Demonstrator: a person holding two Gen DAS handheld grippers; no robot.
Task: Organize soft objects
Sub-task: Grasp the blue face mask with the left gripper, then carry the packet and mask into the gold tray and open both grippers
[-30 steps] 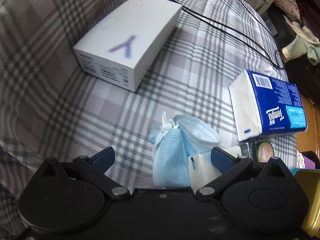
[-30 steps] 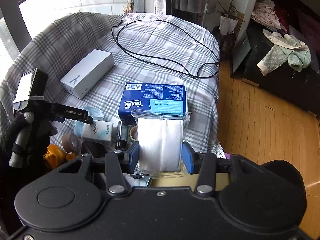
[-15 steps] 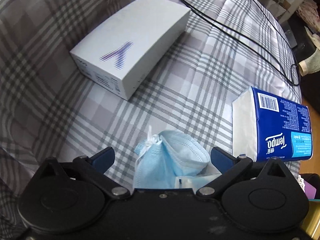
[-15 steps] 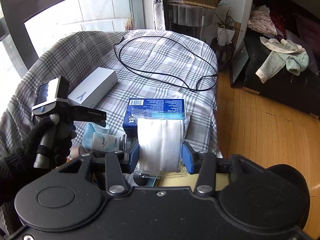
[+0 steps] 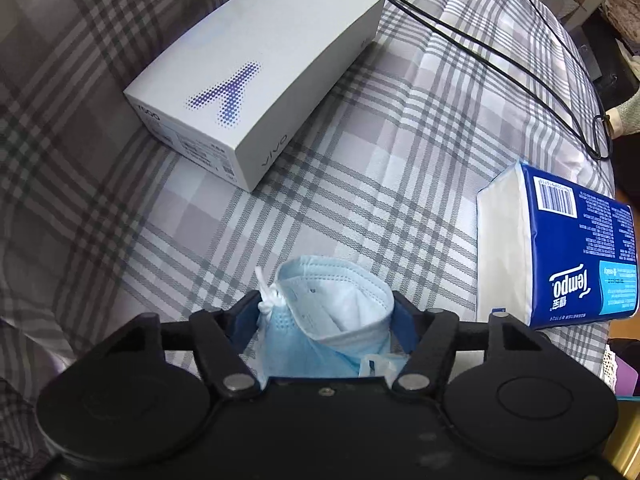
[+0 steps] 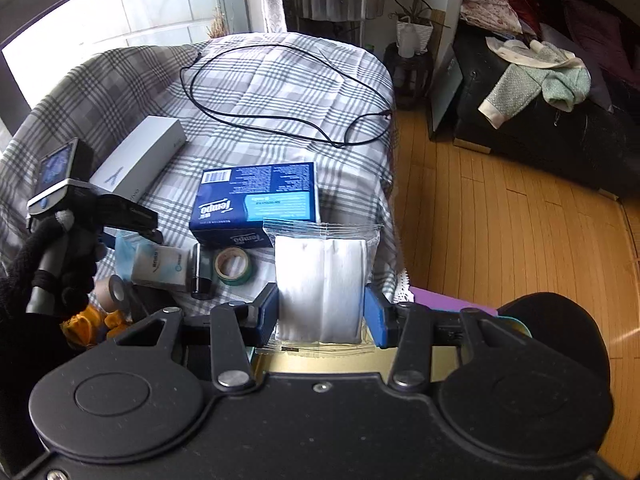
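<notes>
A: Blue pleated fabric face mask [image 5: 320,320] on the grey plaid tablecloth [image 5: 360,160] — is it gripped?
B: Yes; the left gripper [image 5: 324,322] has just closed on it. The right gripper [image 6: 322,312] clamps 1 white bagged cotton-pad packet [image 6: 320,284]. Lifting comes next, probably.

We see a table under a grey plaid cloth [image 6: 288,92]. On it lie a white phone box [image 5: 256,92] upper left, a black cable [image 6: 280,120] above, a blue Tempo tissue pack [image 5: 560,248] right, and a green tape roll [image 6: 233,266].
</notes>
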